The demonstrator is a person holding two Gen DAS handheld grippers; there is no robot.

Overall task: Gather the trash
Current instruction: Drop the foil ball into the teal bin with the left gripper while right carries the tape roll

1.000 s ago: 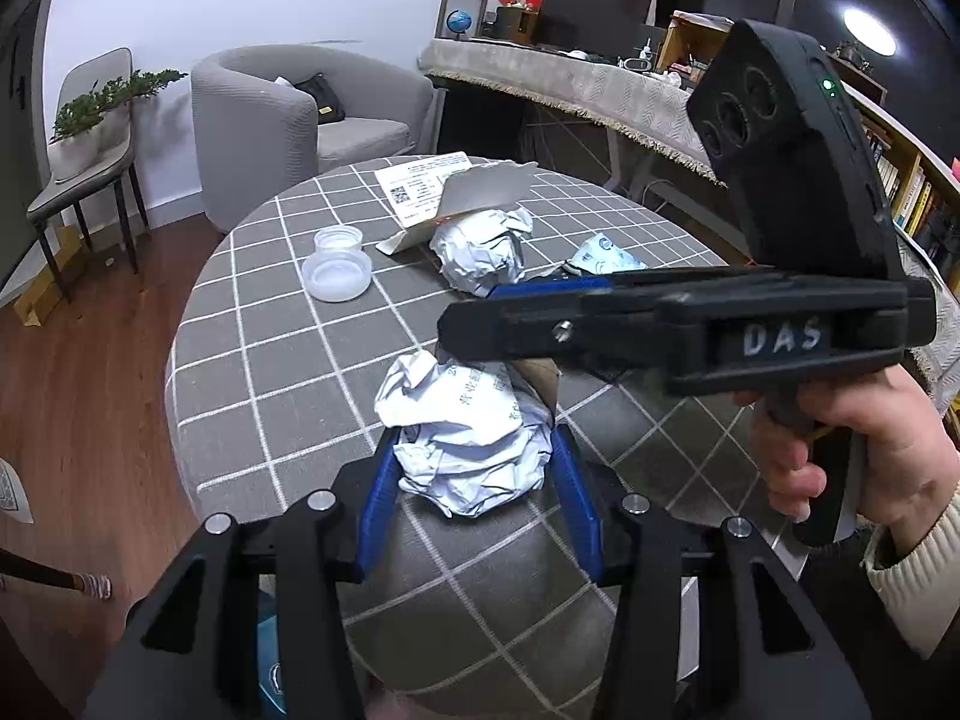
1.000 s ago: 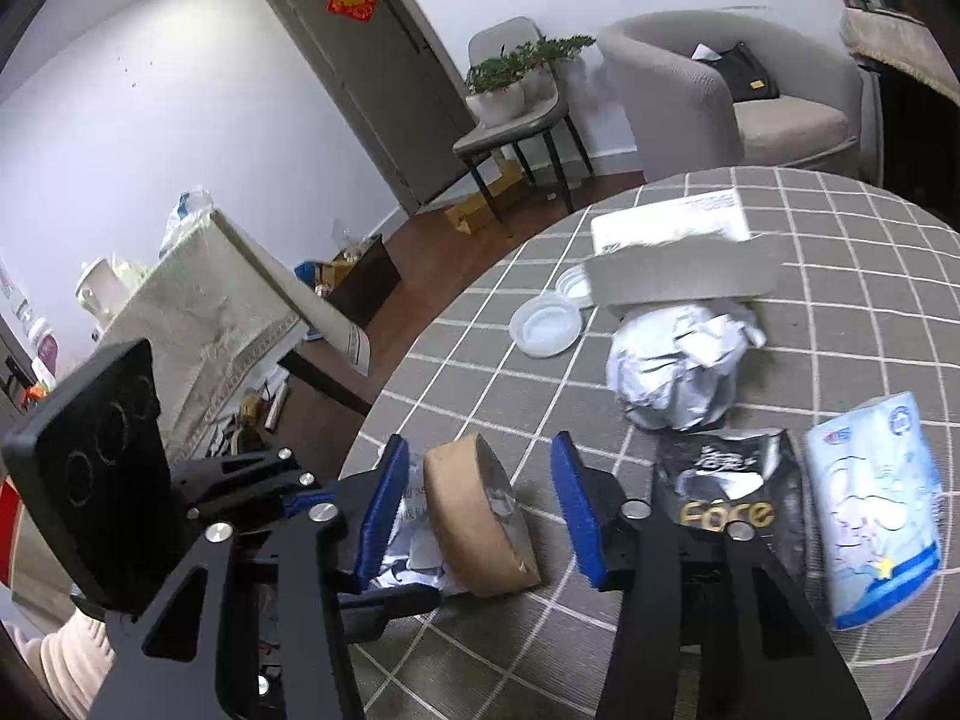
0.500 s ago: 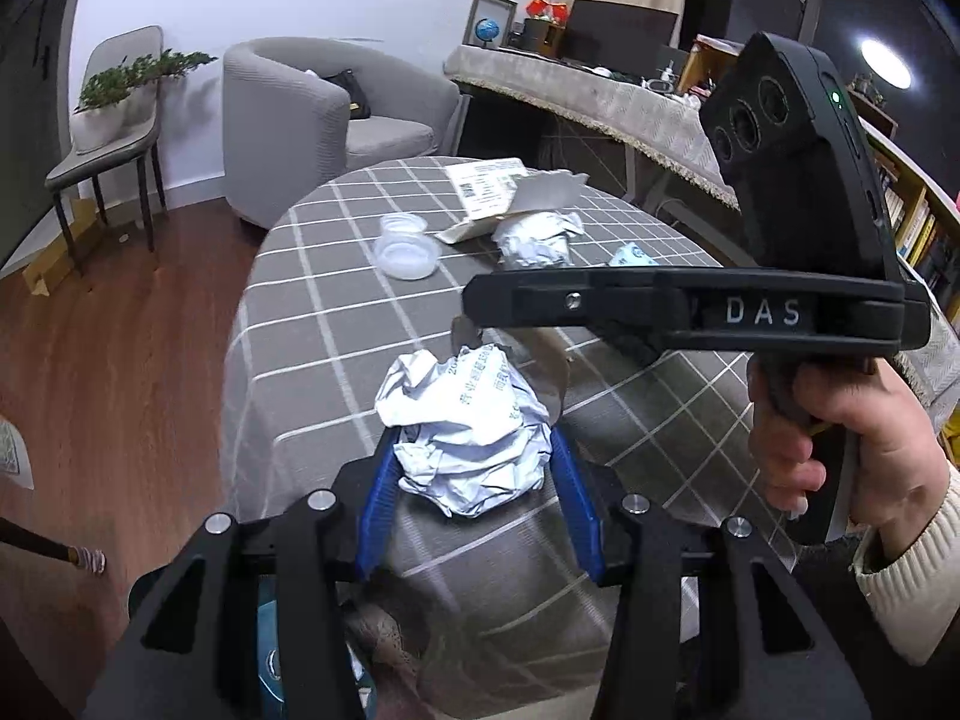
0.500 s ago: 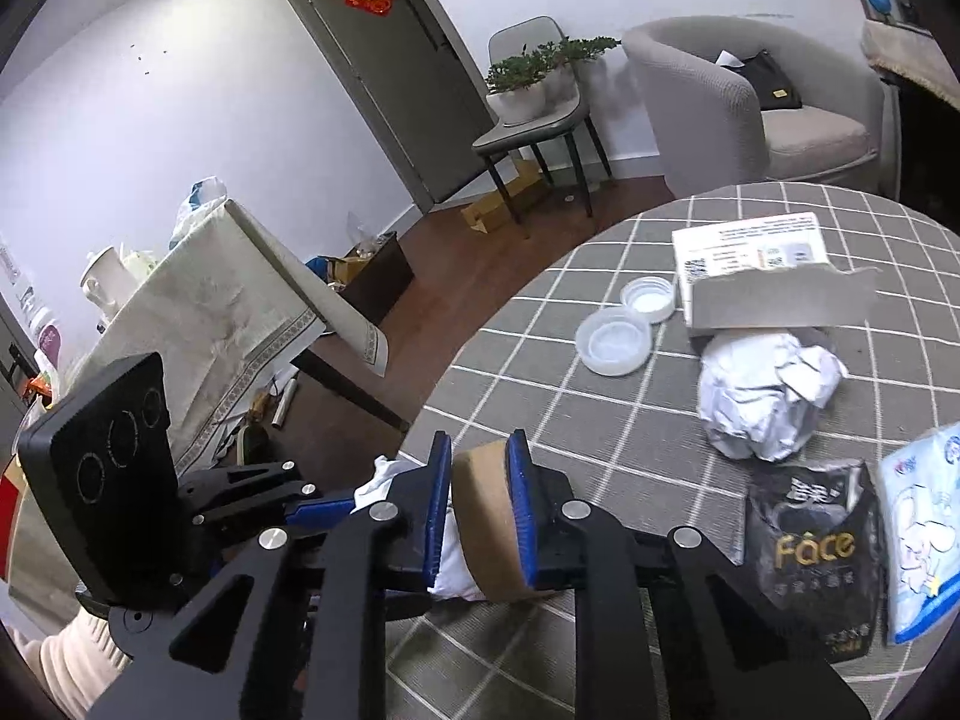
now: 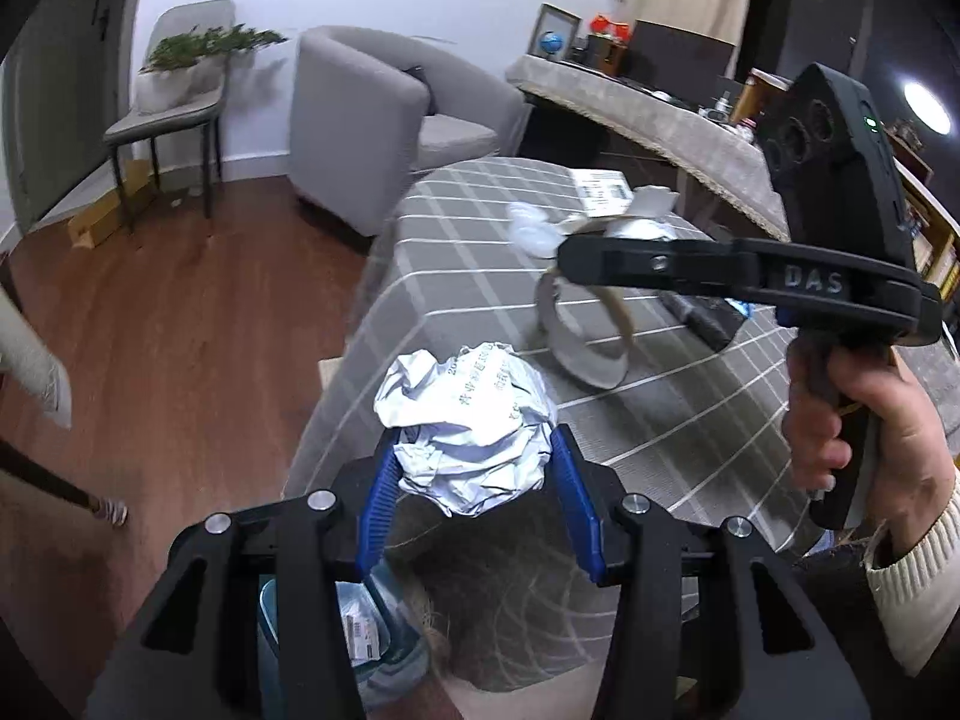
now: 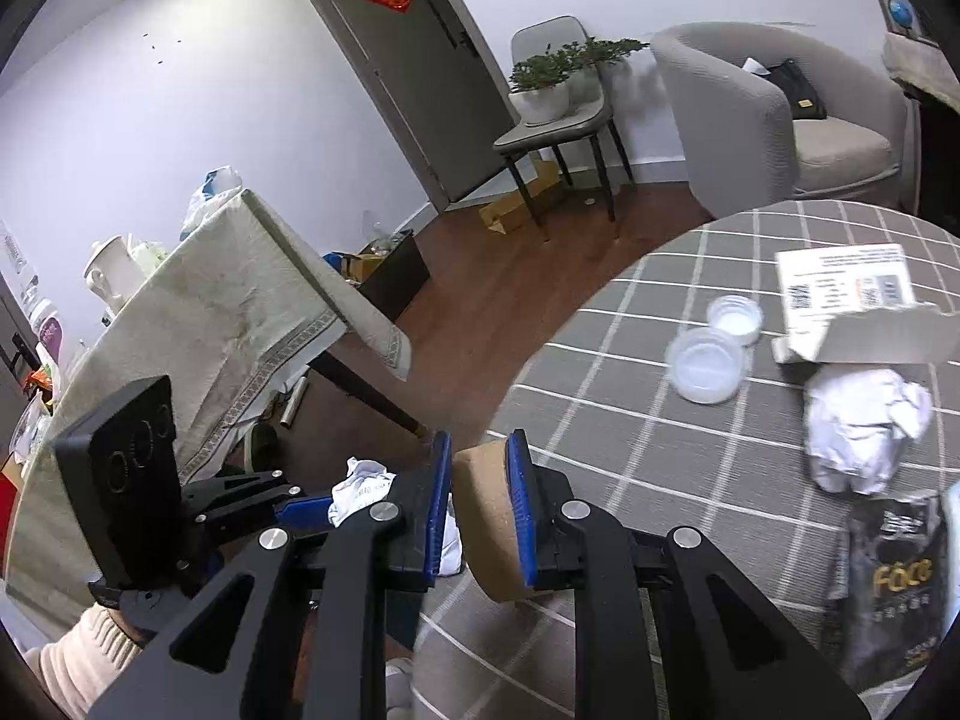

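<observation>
1. Both grippers had lifted and drawn back from the counter (image 5: 690,426) over the last second: my right gripper (image 6: 478,516), which had stood wide around the cardboard tape ring (image 6: 486,531), had since pinched narrow on its wall, and my left gripper (image 5: 474,468) had carried the crumpled paper ball (image 5: 465,426) up and out past the counter edge.
2. My left gripper held the paper ball only between its blue pads (image 5: 573,510), with most of the ball bulging forward beyond them. I judged that crumpled paper could give and slide out if I swung too quickly.
3. The tape ring hung from my right gripper by one thin wall, the rest dangling below, as the left view showed (image 5: 585,330). A jolt could have made it pivot or drop back on the counter.
4. A bin (image 5: 366,642) showed low under my left gripper, partly hidden by the gripper body. Releasing before I was squarely over it would have sent the ball to the floor (image 5: 180,330).
5. Both grippers were close together, so heading for the bin at once risked a knock that could loosen either hold.
6. Left on the counter were another paper wad (image 6: 858,438), two plastic lids (image 6: 708,363), a black packet (image 6: 894,582) and a cardboard piece with a label (image 6: 846,294).
</observation>
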